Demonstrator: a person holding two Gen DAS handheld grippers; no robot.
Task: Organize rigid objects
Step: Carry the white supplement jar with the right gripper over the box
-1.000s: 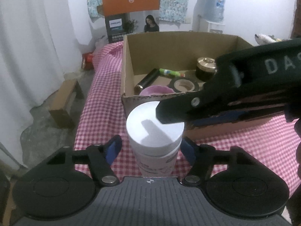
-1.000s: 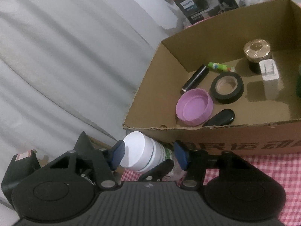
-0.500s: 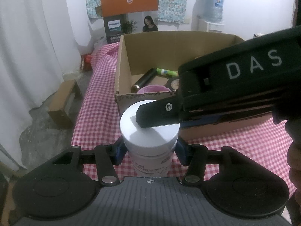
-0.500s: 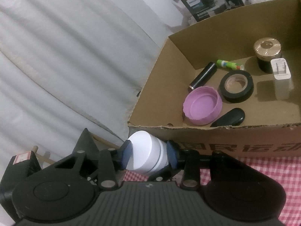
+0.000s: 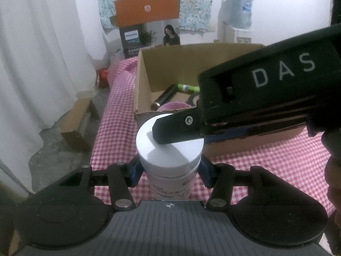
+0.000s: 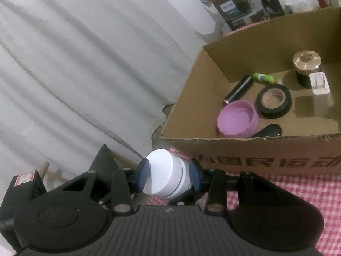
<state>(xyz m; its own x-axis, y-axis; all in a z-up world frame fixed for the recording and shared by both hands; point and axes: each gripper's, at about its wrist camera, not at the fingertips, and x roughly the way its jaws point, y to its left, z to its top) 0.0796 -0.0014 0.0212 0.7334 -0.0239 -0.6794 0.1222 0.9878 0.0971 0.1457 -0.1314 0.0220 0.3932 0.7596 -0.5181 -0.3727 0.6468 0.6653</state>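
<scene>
A white bottle with a white cap point(image 5: 169, 149) stands on the red checked cloth in front of the cardboard box point(image 5: 170, 68). My left gripper point(image 5: 169, 171) is shut on the bottle's body. My right gripper point(image 6: 169, 177) is shut on the bottle's cap point(image 6: 163, 176) from the side; its black finger crosses over the cap in the left wrist view point(image 5: 177, 131). The box point(image 6: 255, 151) holds a purple lid point(image 6: 237, 119), a black tape roll point(image 6: 273, 101), a black tube point(image 6: 238, 88), a green glue stick point(image 6: 264, 77), a gold-lidded jar point(image 6: 305, 64) and a white plug point(image 6: 319, 83).
White curtains point(image 6: 85, 64) hang to the left. A small cardboard piece point(image 5: 78, 123) lies on the floor left of the table. An orange and dark printed box point(image 5: 147, 27) stands behind the cardboard box. A water dispenser point(image 5: 239, 19) stands at the back right.
Both grippers have closed on the bottle: the left on its body, the right on its cap. The right gripper moved in further over the cap.
</scene>
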